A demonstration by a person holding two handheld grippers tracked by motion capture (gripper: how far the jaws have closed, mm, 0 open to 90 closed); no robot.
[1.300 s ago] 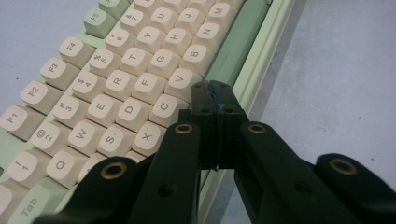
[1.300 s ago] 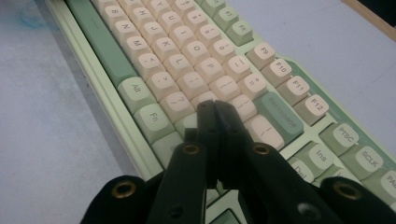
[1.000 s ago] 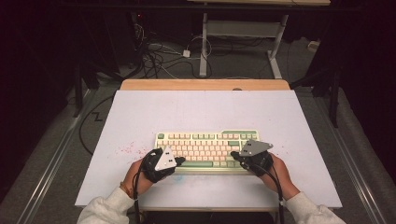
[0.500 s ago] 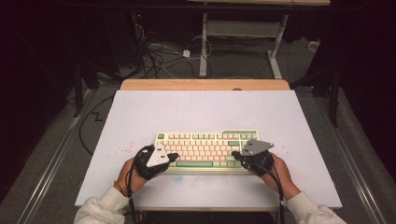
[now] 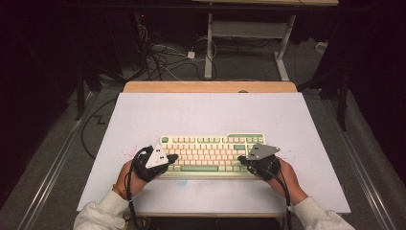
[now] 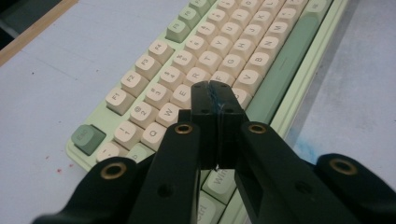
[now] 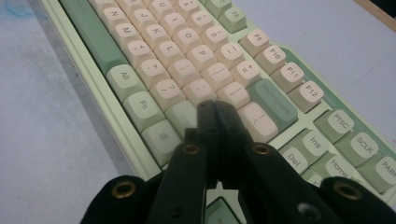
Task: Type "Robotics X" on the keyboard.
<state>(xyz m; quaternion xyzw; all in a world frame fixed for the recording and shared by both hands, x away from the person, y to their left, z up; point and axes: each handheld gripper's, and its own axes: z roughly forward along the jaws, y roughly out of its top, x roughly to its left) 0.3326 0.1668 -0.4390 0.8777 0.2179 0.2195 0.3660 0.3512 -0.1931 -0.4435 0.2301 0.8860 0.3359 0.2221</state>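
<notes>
High view: keyboard lies near the desk's near edge, roughly centred, long side parallel to that edge. Left tongs at its left end, right tongs over its right part, one hand on each.

Left gripper view: left tongs pressed together, nothing between, tips over the letter keys near the spacebar.

Right gripper view: right tongs closed, empty, tips over keys left of Backspace.
</notes>
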